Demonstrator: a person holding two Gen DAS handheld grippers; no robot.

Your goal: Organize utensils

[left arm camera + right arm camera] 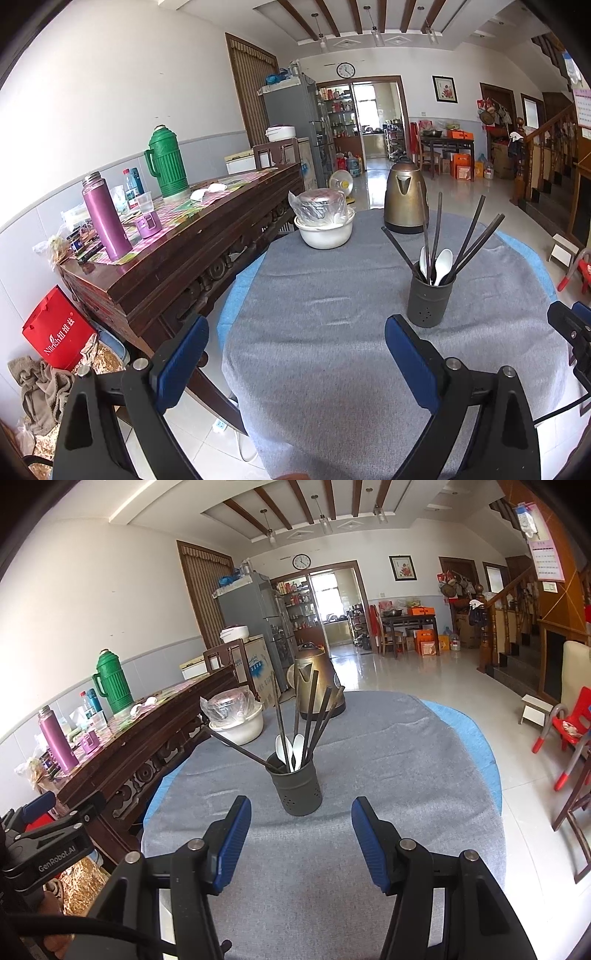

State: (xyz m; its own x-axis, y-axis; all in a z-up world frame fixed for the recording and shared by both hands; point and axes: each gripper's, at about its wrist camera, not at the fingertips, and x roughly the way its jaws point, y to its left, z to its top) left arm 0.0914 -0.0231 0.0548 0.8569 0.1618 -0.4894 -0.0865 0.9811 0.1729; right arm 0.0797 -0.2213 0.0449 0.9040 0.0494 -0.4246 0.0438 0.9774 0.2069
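Currently the utensil holder [298, 789] stands upright on the grey-covered table [369, 760], containing dark chopsticks [314, 716] and two white spoons [291, 751]. The right claw [301, 843] is released, empty, just before the holder. The left claw [295, 356] is likewise released, empty.

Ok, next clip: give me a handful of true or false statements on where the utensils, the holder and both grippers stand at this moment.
1. The white spoons stand in the dark utensil holder. True.
2. The chopsticks lie flat on the grey cloth. False: they stand in the holder, leaning outward.
3. The right gripper is open and empty. True.
4. The left gripper is clamped on the holder. False: it is open and short of the holder.
5. The kettle stands beyond the holder on the table. True.
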